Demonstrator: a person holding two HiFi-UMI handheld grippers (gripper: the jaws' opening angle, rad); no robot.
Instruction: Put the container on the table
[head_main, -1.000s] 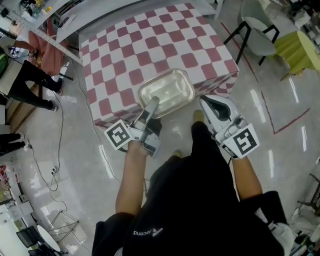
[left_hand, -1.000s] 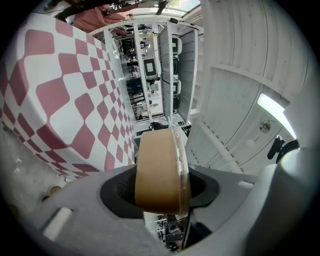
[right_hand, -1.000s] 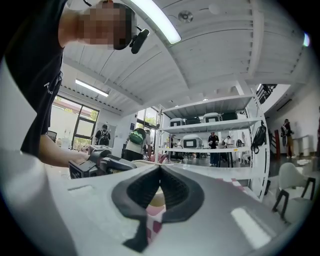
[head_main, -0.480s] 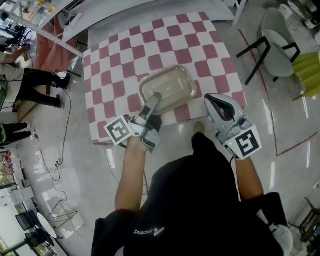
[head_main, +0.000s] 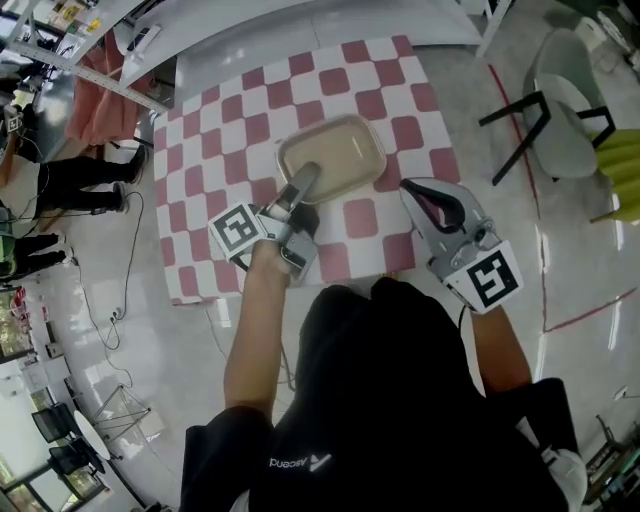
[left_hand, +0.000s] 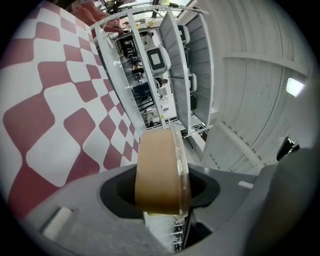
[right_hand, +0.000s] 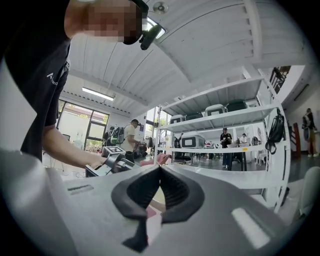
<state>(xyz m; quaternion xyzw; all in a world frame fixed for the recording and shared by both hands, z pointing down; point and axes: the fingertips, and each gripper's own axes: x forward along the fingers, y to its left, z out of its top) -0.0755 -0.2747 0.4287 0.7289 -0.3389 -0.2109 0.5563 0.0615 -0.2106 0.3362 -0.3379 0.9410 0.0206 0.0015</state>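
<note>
On glossy floor, checkered table

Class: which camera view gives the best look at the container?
The head view: the whole container shows from above, its near rim in the left gripper. The left gripper view shows only one end between the jaws. The right gripper view shows a sliver at most.

A pale chair on black legs is standing on the glossy floor just beside a red line, a person in dark trousers is standing far off at the left, and another person is waiting by white shelving bearing grey boxes.
</note>
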